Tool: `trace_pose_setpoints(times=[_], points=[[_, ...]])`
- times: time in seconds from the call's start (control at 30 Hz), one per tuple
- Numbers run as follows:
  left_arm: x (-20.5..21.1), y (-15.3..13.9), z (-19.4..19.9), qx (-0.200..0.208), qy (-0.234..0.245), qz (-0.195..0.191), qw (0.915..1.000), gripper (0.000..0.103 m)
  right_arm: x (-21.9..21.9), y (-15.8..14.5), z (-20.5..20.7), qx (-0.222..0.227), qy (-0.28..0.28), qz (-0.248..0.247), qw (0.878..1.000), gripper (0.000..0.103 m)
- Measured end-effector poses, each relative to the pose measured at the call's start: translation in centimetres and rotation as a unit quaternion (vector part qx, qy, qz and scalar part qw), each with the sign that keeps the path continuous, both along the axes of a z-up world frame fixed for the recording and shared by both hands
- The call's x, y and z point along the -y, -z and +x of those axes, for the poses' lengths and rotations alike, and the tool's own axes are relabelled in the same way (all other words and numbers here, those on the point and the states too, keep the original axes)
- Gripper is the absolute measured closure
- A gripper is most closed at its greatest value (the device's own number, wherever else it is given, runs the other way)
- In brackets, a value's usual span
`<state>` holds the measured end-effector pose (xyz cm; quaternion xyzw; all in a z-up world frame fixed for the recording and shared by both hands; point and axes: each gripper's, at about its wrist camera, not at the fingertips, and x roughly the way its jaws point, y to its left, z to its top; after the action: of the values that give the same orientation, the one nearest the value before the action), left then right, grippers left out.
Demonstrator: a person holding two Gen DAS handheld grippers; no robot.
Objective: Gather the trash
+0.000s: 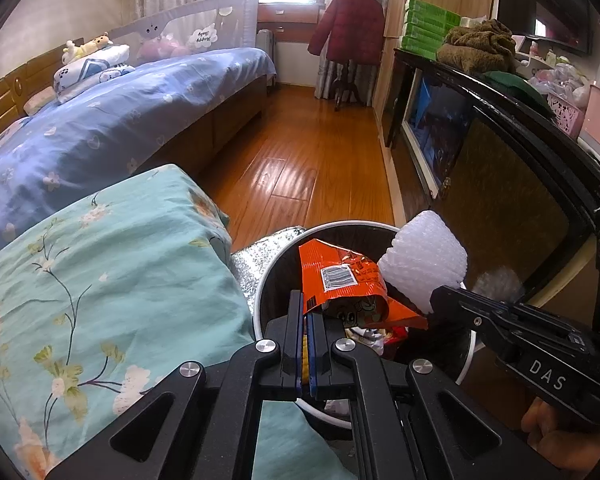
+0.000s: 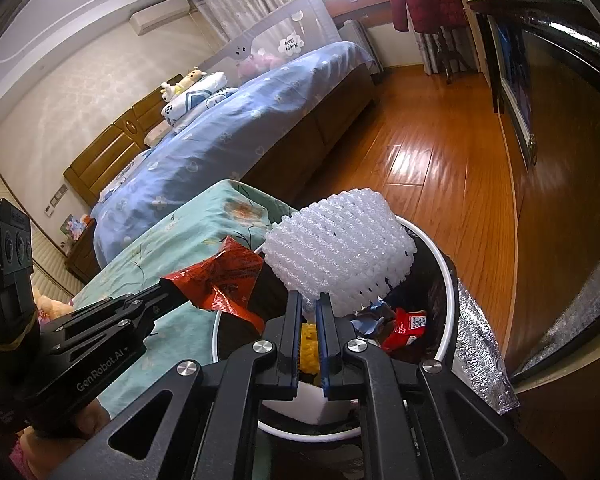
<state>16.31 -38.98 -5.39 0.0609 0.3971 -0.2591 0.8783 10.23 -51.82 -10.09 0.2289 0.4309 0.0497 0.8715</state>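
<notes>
While both tools hang above the white-rimmed bin (image 1: 260, 280), the left gripper (image 1: 307, 312) is clamped on an orange snack wrapper (image 1: 340, 276) bearing a barcode label, its print too small to read; the right gripper (image 2: 309, 308) is clamped on a white foam net sleeve (image 2: 340, 248); "DAS" marks the right tool's body in the left view, "GenRobot.AI" the left tool's body in the right view; a red packet (image 2: 408, 328) inside the bin shows a QR code; deeper bin contents lie hidden behind the fingers; a bed rail (image 1: 200, 32) reads "Happy Baby".
</notes>
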Motion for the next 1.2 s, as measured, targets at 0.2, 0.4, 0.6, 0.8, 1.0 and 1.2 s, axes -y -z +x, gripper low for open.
trace_pose_setpoints(times=[0.2,0.4,0.6,0.8,1.0,1.2], points=[[0.0,0.0,0.1,-0.001,-0.001,0.001,1.0,0.103,-0.1,0.3,0.1,-0.005,0.0,0.001,1.0,0.095],[-0.6,0.0,0.2,-0.006,-0.009,0.003,0.9999,0.082,0.0,0.3,0.0,-0.011,0.005,0.005,1.0,0.086],[-2.5,-0.4,-0.9,0.0,-0.022,-0.002,0.9998,0.064,-0.4,-0.4,-0.9,-0.002,0.009,0.003,1.0,0.061],[-5.7,-1.0,-3.1,0.004,-0.04,-0.018,0.999,0.054,-1.7,-1.2,-2.3,0.01,0.008,-0.005,1.0,0.04],[-9.7,-1.8,-6.3,0.021,-0.063,-0.041,0.9969,0.043,-4.2,-2.7,-4.0,0.03,-0.003,-0.012,0.999,0.025],[-14.1,-2.1,-10.0,0.046,-0.093,-0.043,0.9937,0.033,-7.7,-3.9,-5.8,0.061,-0.017,-0.017,0.998,0.016]])
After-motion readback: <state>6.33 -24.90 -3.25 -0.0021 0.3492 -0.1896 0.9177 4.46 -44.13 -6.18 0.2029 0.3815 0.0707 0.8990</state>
